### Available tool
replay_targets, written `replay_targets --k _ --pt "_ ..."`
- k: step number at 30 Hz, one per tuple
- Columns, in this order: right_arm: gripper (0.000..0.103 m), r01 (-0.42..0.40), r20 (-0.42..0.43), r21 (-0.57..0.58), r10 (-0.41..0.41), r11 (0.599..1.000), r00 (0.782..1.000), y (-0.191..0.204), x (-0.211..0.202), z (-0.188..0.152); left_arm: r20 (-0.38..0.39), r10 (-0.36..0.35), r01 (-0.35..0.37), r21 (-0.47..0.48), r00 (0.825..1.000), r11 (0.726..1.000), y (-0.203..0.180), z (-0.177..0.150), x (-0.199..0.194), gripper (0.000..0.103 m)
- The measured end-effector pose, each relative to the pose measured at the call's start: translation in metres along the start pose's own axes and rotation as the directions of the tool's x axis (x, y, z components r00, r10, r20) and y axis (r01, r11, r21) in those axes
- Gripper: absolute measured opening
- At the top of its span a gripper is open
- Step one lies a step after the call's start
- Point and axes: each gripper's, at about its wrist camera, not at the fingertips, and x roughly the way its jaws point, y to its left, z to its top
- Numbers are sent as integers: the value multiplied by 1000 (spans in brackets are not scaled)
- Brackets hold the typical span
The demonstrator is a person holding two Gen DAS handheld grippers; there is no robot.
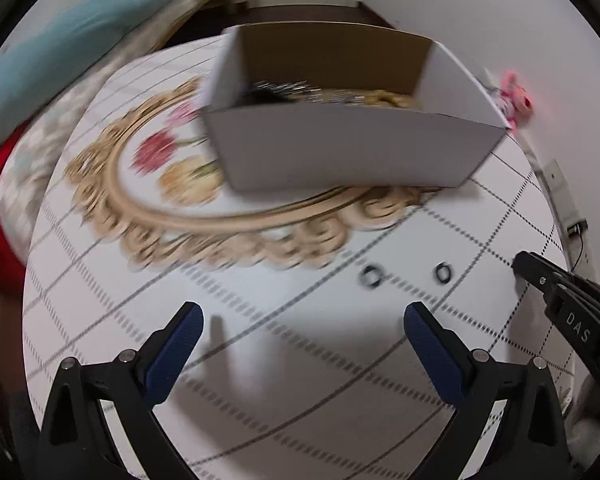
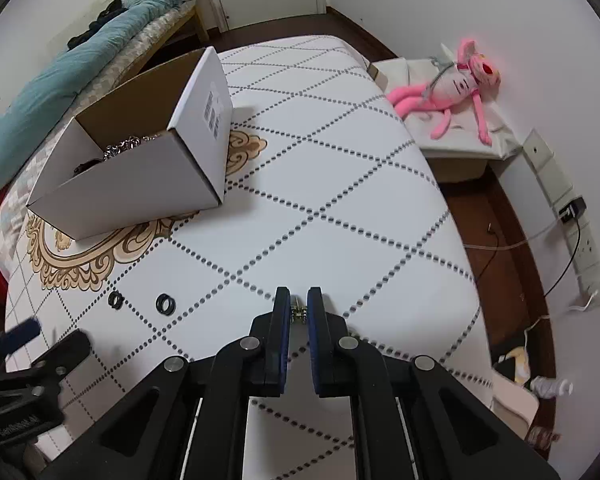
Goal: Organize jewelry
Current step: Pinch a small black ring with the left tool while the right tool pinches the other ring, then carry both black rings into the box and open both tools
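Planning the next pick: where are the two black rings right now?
Both black rings lie side by side on the table, left of the right gripper, just outside the gold ornamental border below the cardboard box.

Ahead and left of the right tool, two rings lie side by side on the desk. Beyond them the cardboard box sits on the desk's medallion print, jewelry inside. A plush toy lies far right on a low stand.

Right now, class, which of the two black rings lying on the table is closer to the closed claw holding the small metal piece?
The plain round ring, nearer the right claw. The other ring lies further left, beside the gold scrollwork.
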Motion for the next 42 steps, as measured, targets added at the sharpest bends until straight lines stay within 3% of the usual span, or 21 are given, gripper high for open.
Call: replay_targets --k 3,7,9,11,13,26,28,30,35,42 --pt "9 -1 -16 -1 1 1000 1000 0 1 5 -15 13 -13 42 1000 999 -12 2 9 76" --pt "9 0 -23 -4 0 1000 1000 -1 3 7 19 -4 3 53 1000 999 -14 4 6 58" --pt "9 4 -23 -9 -4 1000 1000 -1 4 8 35 -10 8 67 999 998 -18 6 4 35" --pt "9 8 -20 -15 -8 1000 1000 0 4 8 42 -15 12 77 999 997 -21 11 6 19" --pt "9 8 -17 -16 -9 1000 1000 0 5 8 42 -23 20 83 999 996 -22 15 7 10" --pt "10 16 -27 -15 -16 1000 1000 2 8 12 44 -37 35 53 998 998 -15 13 5 10" --pt "12 6 -42 5 -6 1000 999 0 7 14 45 -31 29 46 998 999 -10 11 3 10" --pt "17 -57 -25 27 58 998 998 -1 1 15 45 -23 21 35 999 999 -1 10 0 10" --pt "17 -186 13 -70 187 980 982 33 -12 10 32 4 -4 -14 999 1000 23 3 -3 10" --pt "18 -180 -39 -179 176 967 984 81 11 -4 17 29 -28 -69 999 997 48 -4 -4 10"
